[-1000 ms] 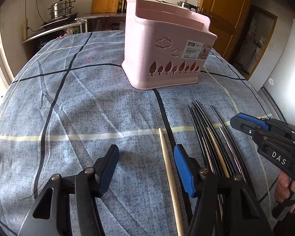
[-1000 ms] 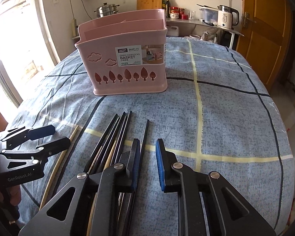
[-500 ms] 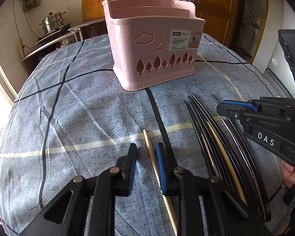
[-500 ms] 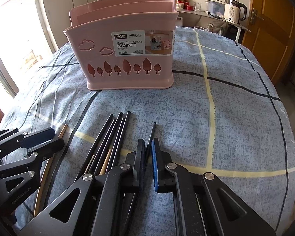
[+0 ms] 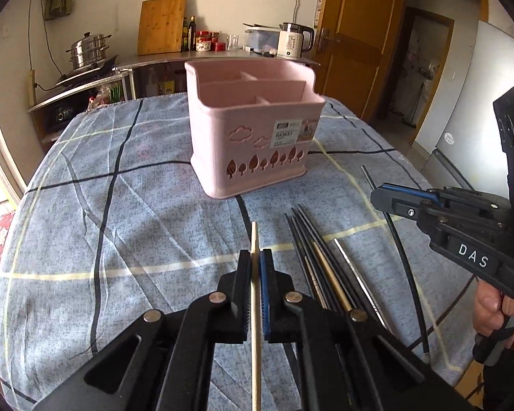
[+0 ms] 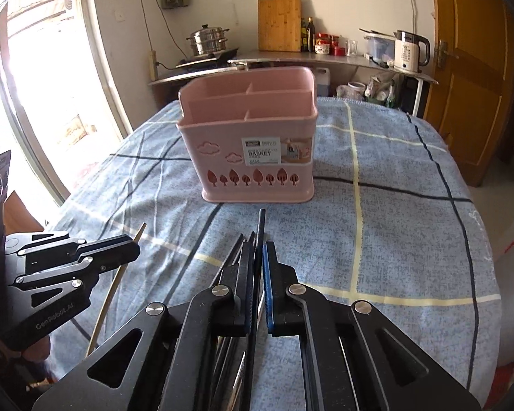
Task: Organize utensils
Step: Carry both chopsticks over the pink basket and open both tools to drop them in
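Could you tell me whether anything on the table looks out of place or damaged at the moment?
Nothing looks damaged or spilled. The pink basket stands upright on the cloth, its compartments empty. The remaining chopsticks lie loose, slightly fanned, mixing black, wooden and metal ones. Each tongs grips one: the left tongs a wooden chopstick, the right tongs a black chopstick.

Right tool (image 6: 258,257): you have it clamped on a black chopstick (image 6: 261,226), tip aimed at the basket.
Left tool (image 6: 120,251): at your left edge, closed on a wooden chopstick (image 6: 109,294).
Basket (image 6: 250,144): pink, four compartments, upright on the desk (image 6: 394,222).
Loose chopsticks (image 6: 236,257): dark bundle on the cloth under your right tool.
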